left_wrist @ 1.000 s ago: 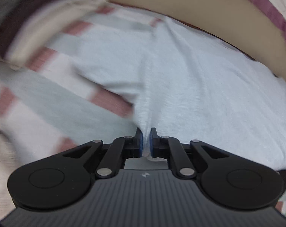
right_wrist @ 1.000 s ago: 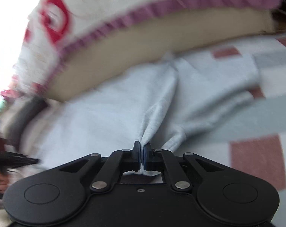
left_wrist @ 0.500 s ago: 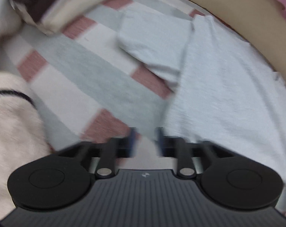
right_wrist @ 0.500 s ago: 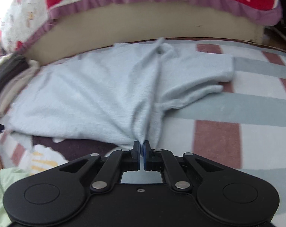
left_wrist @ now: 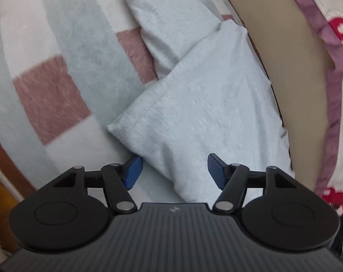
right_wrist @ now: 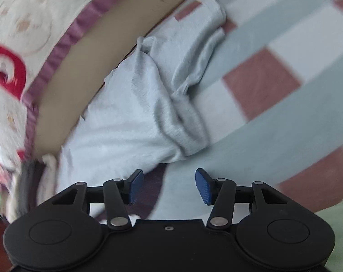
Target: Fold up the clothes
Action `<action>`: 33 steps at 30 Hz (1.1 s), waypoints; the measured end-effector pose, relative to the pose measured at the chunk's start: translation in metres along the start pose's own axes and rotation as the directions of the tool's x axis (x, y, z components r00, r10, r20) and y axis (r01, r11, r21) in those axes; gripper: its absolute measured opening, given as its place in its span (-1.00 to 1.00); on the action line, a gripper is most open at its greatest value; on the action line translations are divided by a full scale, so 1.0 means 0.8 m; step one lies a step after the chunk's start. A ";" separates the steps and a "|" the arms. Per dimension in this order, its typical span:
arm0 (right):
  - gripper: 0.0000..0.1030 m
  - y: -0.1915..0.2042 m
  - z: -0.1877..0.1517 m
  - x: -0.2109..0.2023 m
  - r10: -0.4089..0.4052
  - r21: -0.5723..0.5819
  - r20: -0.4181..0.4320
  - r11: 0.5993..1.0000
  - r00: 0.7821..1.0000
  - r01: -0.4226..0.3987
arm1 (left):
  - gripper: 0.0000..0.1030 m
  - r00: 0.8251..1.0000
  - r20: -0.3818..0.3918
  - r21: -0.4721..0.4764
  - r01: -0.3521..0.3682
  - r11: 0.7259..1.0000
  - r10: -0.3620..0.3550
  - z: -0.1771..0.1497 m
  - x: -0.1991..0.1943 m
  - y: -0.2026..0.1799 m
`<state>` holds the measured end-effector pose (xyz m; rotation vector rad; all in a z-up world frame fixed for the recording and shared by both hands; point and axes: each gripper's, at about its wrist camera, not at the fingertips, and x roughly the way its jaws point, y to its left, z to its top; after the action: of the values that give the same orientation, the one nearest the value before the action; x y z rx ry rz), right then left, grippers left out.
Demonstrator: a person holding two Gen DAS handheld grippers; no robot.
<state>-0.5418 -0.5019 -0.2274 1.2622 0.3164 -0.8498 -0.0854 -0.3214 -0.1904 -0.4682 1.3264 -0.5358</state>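
Nearest me, my left gripper (left_wrist: 175, 170) stood wide open with nothing between its blue pads; the near hem end of the pale blue garment (left_wrist: 194, 104) ran in under the gap, so I judged I had it poised over the cloth rather than holding it. My right gripper (right_wrist: 169, 185) was likewise spread wide and empty, hovering just off the garment's near corner with a dark strip of other cloth showing beneath its left pad. The garment (right_wrist: 130, 122) lay on the checked blanket (right_wrist: 262, 79) of pink, grey-green and white squares, pressed close along the tan edge (left_wrist: 273, 52) of the bed or sofa behind it, which I took to be why its far side sat so straight. Its long axis ran away from both cameras, alongside that tan edge. In the left view the sleeve (left_wrist: 162, 22) reached onward to the far end, angled a little away from the edge; in the right view the other sleeve (right_wrist: 203, 45) lay bunched in ridges toward the blanket. Farthest off was the frilled purple-trimmed cover (right_wrist: 24, 34) with red shapes.
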 end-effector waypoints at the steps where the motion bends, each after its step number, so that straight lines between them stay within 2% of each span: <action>1: 0.12 0.003 -0.001 0.006 0.006 0.007 0.023 1.000 1.000 -0.007 | 0.18 1.000 0.027 0.020 -0.010 1.000 0.010 -0.002 0.001 -0.005; 5: 0.12 0.016 -0.005 0.027 0.021 0.020 0.122 1.000 0.992 -0.023 | 0.16 0.992 0.117 0.098 -0.055 0.994 0.044 -0.005 0.005 -0.022; 7: 0.05 0.022 -0.006 0.032 -0.003 -0.014 0.187 1.000 0.982 0.005 | -0.90 0.986 0.140 0.175 -0.113 0.978 0.089 -0.002 0.008 -0.032; 8: 0.03 0.025 -0.006 0.036 -0.012 -0.020 0.212 1.000 0.977 0.017 | -0.89 0.983 0.154 0.214 -0.137 0.967 0.105 -0.002 0.008 -0.036; 10: -0.01 0.029 -0.008 0.038 -0.032 -0.021 0.237 0.999 0.971 0.038 | -0.90 0.978 0.186 0.221 -0.132 0.966 0.091 -0.004 -0.002 -0.040; 12: -0.17 0.030 -0.007 0.038 -0.055 -0.027 0.241 0.998 0.969 0.063 | -0.90 0.965 0.252 0.242 -0.143 0.960 0.080 -0.007 -0.019 -0.049; 14: -0.43 0.027 -0.004 0.037 -0.071 -0.028 0.240 0.996 0.968 0.080 | -0.90 0.936 0.337 0.307 -0.212 0.928 0.103 -0.015 -0.034 -0.065; 16: -0.53 0.024 -0.005 0.035 -0.080 -0.052 0.240 0.994 0.967 0.096 | -0.90 0.910 0.390 0.365 -0.293 0.884 0.141 -0.022 -0.041 -0.078; 17: -0.54 0.025 -0.007 0.035 -0.085 -0.077 0.245 0.991 0.966 0.107 | -0.90 0.905 0.396 0.381 -0.316 0.869 0.156 -0.024 -0.039 -0.083; 18: -0.54 0.028 -0.010 0.035 -0.094 -0.104 0.251 0.987 0.963 0.124 | -0.90 0.907 0.387 0.385 -0.321 0.865 0.165 -0.022 -0.035 -0.084; 20: -0.47 0.035 -0.012 0.035 -0.117 -0.140 0.258 0.978 0.959 0.157 | -0.85 0.933 0.318 0.353 -0.281 0.893 0.168 -0.013 -0.028 -0.073; 21: -0.45 0.035 -0.012 0.034 -0.124 -0.142 0.259 0.976 0.958 0.165 | -0.85 0.940 0.300 0.336 -0.265 0.904 0.164 -0.010 -0.026 -0.068; 27: -0.26 0.028 -0.011 0.018 -0.165 -0.112 0.284 0.973 0.945 0.204 | -0.78 0.956 0.264 0.249 -0.195 0.949 0.128 0.003 -0.017 -0.051; 30: -0.22 0.022 -0.012 0.019 -0.144 -0.115 0.309 0.975 0.940 0.188 | -0.76 0.963 0.247 0.203 -0.160 0.966 0.108 0.009 -0.013 -0.042; 31: -0.19 0.021 -0.011 0.021 -0.133 -0.121 0.319 0.976 0.938 0.179 | -0.67 0.965 0.241 0.187 -0.149 0.971 0.101 0.011 -0.012 -0.039; 33: -0.17 0.018 -0.009 0.028 -0.104 -0.140 0.342 0.977 0.934 0.160 | -0.63 0.969 0.231 0.156 -0.125 0.980 0.087 0.015 -0.009 -0.033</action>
<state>-0.5150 -0.5032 -0.2336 0.9301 0.1969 -1.1129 -0.0775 -0.3376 -0.1668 -0.3044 1.0741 -0.4869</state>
